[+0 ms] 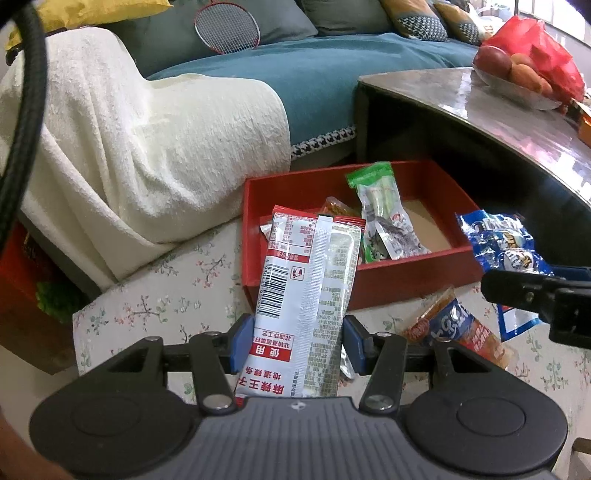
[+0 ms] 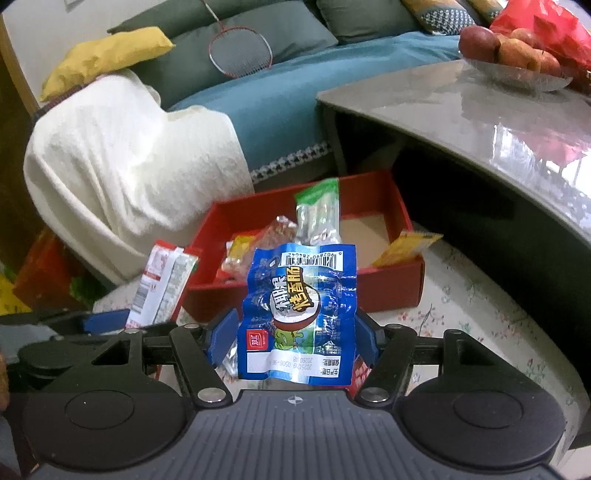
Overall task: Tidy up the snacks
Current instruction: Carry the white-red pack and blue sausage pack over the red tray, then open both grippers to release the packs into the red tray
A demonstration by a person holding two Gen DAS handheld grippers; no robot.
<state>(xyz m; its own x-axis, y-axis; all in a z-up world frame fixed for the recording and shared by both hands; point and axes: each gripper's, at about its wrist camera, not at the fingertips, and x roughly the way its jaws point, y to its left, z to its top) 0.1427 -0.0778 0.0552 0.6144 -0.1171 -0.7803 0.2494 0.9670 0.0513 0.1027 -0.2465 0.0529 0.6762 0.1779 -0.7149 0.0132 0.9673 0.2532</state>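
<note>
My left gripper [image 1: 300, 343] is shut on a long red and white snack packet [image 1: 306, 295], held upright in front of the red box [image 1: 406, 280]. The same packet [image 2: 162, 288] shows at the left of the right wrist view. My right gripper [image 2: 291, 343] is shut on a blue sausage packet [image 2: 299, 306], seen also in the left wrist view as the blue packet [image 1: 502, 243] at the right. The red box [image 2: 388, 291] holds a green and clear packet [image 1: 380, 210], orange packets [image 2: 273, 236] and a yellow one [image 2: 406, 247] leaning on its wall.
An orange and blue snack packet [image 1: 458, 332] lies on the floral cloth [image 1: 166, 295] before the box. A low grey table [image 2: 461, 110] with a fruit bowl [image 2: 513, 62] overhangs at the right. A sofa with a white blanket [image 1: 129, 147] and a racket [image 1: 227, 27] stands behind.
</note>
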